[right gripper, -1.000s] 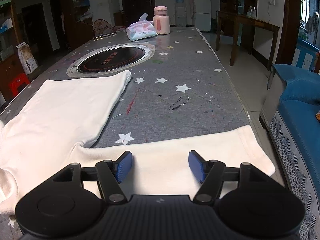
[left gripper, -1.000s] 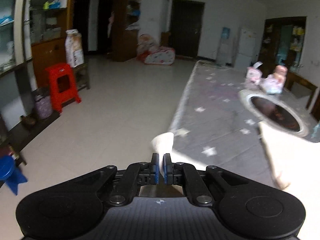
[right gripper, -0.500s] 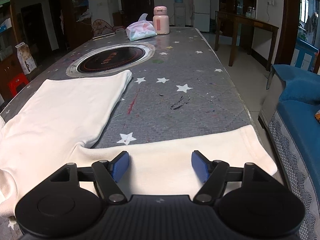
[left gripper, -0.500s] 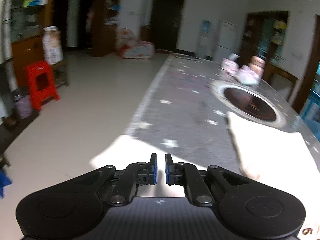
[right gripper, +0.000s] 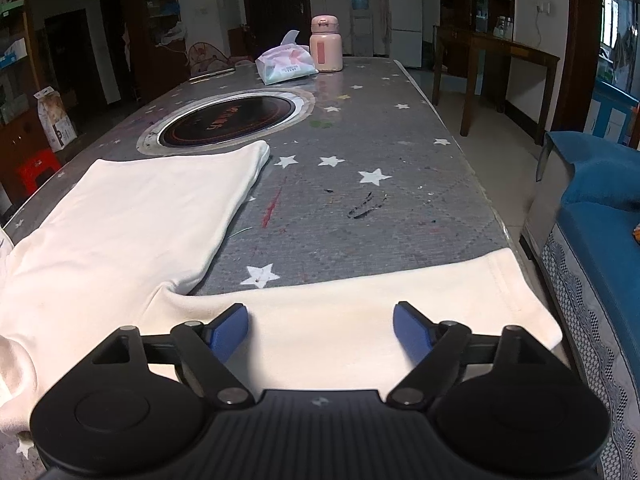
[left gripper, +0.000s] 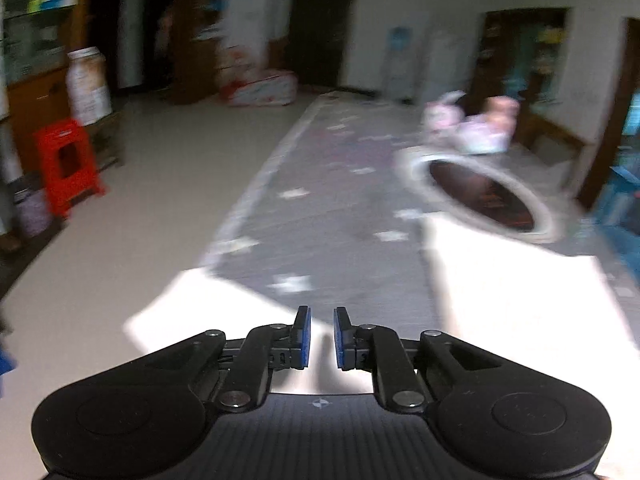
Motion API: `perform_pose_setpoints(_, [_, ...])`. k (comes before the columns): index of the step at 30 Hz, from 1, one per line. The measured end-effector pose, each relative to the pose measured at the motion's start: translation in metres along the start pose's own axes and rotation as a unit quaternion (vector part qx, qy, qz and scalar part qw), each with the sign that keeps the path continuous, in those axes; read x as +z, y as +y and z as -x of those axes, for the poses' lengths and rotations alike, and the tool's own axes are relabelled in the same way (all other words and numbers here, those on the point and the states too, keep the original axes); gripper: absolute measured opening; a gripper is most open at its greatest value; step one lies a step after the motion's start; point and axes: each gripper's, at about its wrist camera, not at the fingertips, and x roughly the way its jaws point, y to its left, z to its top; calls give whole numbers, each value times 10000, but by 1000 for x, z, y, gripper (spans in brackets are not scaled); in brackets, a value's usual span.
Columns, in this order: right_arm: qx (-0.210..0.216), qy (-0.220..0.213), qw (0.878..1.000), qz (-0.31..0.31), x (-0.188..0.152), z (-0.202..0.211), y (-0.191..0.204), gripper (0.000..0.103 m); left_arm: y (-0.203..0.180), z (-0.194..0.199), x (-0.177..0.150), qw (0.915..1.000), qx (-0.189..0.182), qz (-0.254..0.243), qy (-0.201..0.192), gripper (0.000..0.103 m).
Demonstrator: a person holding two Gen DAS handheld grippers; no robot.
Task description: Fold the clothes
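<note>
The star-patterned counter (right gripper: 400,208) carried the white garment (right gripper: 132,216) spread just before its round inset hob (right gripper: 228,120), over whose near sleeve the right gripper (right gripper: 320,330) hovered with fingers spread wide, while the left gripper (left gripper: 319,338) stood slightly parted, pinching nothing.

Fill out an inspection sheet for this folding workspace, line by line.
Surface: grey star-print table with round inset cooktop; ink marks.
Job's things: white garment spread flat, sleeve reaching the right edge.
Clutter: tissue pack, pink bottle at far end.
Grippers: left gripper slightly open, empty; right gripper wide open over the sleeve.
Cables: nothing seen.
Surroundings: red stool, blue sofa, wooden side table.
</note>
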Motion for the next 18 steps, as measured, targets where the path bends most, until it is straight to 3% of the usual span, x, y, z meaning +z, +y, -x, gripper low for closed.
perform_pose_setpoints(3, [-9,-30,10000,29,-2,-1,2,87,-30,6,-3,9969,-772,-150,-14,13])
perform_pose_setpoints(6, [-18,-61,10000,57,-4,-2,4,95,-55,-1,-11,9911,-1277,-352,146,14])
perform_pose_setpoints(12, [-36,-122,9999,114,-7,-4,9,103,-66,-21,-27,9918,-1146,-318,469,12])
perform_pose_setpoints(18, [-28,-223,9996,169,-11,-3,9,103,-52,-19,-34,9927,-1042,-199,571,11])
